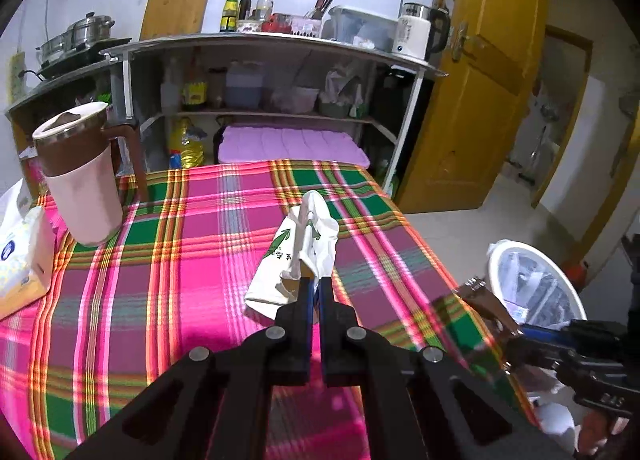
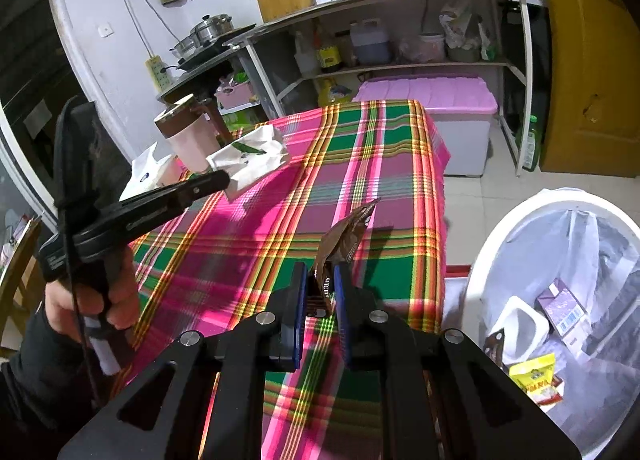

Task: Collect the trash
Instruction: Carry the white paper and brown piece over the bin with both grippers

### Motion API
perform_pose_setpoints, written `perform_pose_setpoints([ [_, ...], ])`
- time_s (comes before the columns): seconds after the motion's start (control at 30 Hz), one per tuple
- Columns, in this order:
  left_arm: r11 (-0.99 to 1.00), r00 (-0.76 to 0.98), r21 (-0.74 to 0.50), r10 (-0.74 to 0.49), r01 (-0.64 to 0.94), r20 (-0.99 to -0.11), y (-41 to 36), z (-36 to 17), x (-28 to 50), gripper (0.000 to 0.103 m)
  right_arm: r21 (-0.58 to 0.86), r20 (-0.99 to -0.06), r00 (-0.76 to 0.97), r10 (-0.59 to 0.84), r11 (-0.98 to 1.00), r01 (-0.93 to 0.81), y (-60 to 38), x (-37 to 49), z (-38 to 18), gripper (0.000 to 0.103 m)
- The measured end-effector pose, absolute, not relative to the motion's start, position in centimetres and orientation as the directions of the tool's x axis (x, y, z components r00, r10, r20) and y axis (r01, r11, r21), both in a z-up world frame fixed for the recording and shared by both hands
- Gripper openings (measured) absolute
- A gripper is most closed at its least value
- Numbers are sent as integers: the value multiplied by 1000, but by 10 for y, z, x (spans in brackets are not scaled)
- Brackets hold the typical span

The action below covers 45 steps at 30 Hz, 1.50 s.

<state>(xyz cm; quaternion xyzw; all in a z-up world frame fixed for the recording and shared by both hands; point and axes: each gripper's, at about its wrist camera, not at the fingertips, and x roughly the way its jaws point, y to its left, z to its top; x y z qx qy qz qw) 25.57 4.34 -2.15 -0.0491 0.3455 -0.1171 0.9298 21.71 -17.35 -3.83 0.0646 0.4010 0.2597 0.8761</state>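
Already both grippers carry trash. The left gripper [image 1: 316, 280] is clamped on a crumpled white wrapper [image 1: 298, 256] with green leaf print; its 2 blue fingers [image 1: 307, 300] are pressed nearly together on the lower edge, and the rest of the paper stands up toward 12 o'clock above the plaid tablecloth [image 1: 180, 260]. From the right wrist view the same wrapper [image 2: 252, 158] appears clear of the cloth at about 10 o'clock. It looks thin, soft and very light, so I judge it will flop and could slide out if pinched only by a loose corner; a bite on a bunched, folded part should hold better.

The right gripper [image 2: 322, 280] is closed on a brown snack packet [image 2: 346, 234], gripped at its bottom end, with the torn top pointing to 1 o'clock. The film looks glossy and probably slippery, light and empty, so a firm pinch near a seam seems wise.

A white bin [image 2: 480, 260] lined with a clear bag stands off the table edge at 3 to 4 o'clock of the right gripper, with several wrappers already inside. A pink jug [image 1: 80, 180] and a tissue pack [image 1: 20, 260] sit at 9 to 10 o'clock in the left wrist view, well apart from either grip.
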Motion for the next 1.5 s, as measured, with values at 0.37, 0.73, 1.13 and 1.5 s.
perform_pose_setpoints([
  [0.37, 952, 728, -191, -306, 240, -613, 11, -3, 191, 2, 288, -641, 599, 481, 873, -393, -192, 181, -14, 14],
  [0.73, 928, 720, -213, -372, 306, -586, -24, 15, 140, 2, 258, -619, 647, 446, 893, -368, -218, 142, 3, 14],
  [1.13, 904, 694, -219, -423, 367, -583, -60, 21, 126, 2, 259, -613, 671, 417, 908, -328, -246, 121, 4, 14],
  [1.5, 878, 648, -229, -468, 421, -601, -97, 11, 140, 2, 275, -627, 677, 386, 923, -271, -275, 124, -7, 14],
])
